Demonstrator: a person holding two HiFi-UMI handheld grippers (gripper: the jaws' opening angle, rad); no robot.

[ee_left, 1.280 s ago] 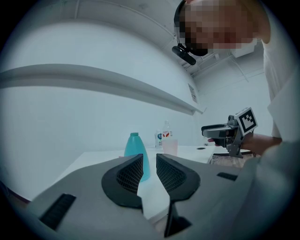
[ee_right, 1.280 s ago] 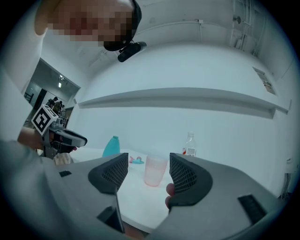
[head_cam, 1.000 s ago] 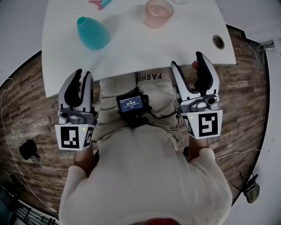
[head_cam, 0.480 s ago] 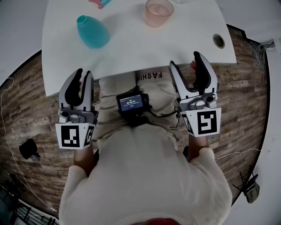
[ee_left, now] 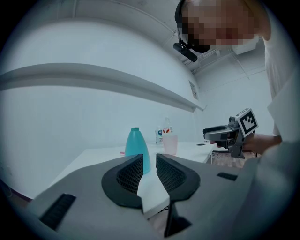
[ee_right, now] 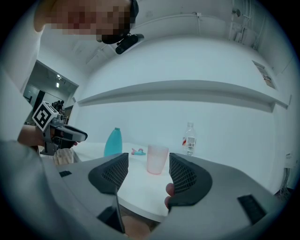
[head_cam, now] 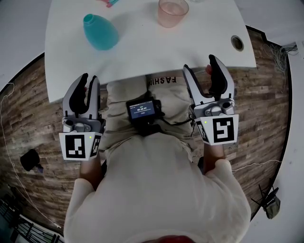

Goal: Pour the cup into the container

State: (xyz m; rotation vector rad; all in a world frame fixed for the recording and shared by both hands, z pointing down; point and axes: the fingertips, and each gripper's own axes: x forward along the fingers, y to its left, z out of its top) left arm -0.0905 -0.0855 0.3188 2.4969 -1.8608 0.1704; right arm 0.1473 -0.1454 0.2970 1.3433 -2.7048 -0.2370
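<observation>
Your pink see-thru cup stands upright, apart from teal container; L gripper jaws narrow, R gripper wide, both empty.

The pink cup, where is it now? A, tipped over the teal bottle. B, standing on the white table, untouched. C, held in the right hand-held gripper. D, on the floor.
B: the pink cup stands upright on the white table, well ahead of the right hand-held gripper, whose jaws are apart and empty.
</observation>
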